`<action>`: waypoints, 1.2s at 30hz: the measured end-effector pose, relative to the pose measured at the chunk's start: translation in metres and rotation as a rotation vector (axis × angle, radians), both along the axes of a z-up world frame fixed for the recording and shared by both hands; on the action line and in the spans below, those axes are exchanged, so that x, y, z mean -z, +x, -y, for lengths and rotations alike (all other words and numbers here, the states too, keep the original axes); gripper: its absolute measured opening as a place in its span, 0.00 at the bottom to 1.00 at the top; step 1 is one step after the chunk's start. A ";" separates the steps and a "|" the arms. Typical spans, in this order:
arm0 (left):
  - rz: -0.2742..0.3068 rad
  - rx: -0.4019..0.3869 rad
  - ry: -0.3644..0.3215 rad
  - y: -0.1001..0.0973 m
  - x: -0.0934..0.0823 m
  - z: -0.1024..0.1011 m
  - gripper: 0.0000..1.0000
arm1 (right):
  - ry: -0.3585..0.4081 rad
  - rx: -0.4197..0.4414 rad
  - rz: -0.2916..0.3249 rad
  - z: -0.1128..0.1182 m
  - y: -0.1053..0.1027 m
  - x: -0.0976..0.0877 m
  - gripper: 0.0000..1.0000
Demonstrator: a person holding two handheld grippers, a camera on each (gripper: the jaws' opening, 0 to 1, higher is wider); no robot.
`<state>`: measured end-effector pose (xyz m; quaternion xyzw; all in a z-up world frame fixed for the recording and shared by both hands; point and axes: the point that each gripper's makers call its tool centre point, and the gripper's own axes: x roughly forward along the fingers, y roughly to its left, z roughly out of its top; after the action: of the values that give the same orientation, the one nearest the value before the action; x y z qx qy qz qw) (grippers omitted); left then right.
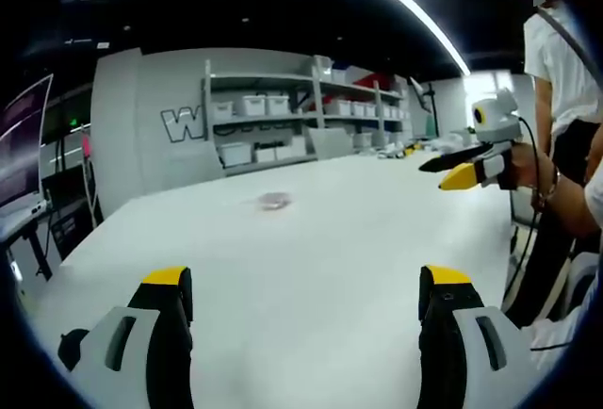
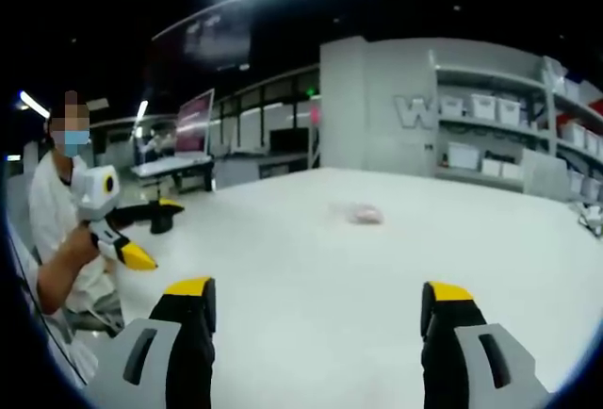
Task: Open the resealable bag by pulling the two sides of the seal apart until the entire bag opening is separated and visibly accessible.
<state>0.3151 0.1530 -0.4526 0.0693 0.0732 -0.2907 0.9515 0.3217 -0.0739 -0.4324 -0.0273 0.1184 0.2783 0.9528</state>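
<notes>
On the white table (image 1: 311, 268) lies a small bag (image 1: 274, 202), shelves (image 1: 283, 117) behind; both grippers' fingers apart.

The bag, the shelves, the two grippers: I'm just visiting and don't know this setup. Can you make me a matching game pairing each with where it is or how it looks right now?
Things:
1. bag
2. shelves
3. left gripper
4. right gripper

Places or states:
A. against the far wall, holding white bins
B. jaws wide apart, nothing between them; a second person holding grippers sits at this view's left
C. small and pinkish, lying alone far out on the white table
D. jaws wide apart, nothing between them; a standing person's hand holds a gripper at this view's right

Pairs: 1-C, 2-A, 3-D, 4-B
</notes>
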 end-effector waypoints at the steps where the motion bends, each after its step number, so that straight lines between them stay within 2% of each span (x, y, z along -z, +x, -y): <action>1: -0.001 0.000 -0.001 0.000 0.000 0.000 1.00 | -0.001 0.000 0.000 0.000 0.000 0.000 0.91; 36: -0.002 -0.009 -0.009 -0.002 -0.005 -0.003 1.00 | 0.000 -0.016 -0.006 -0.008 0.012 -0.004 0.90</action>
<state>0.3131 0.1562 -0.4480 0.0645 0.0732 -0.2866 0.9531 0.3332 -0.0659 -0.4288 -0.0274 0.1210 0.2859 0.9502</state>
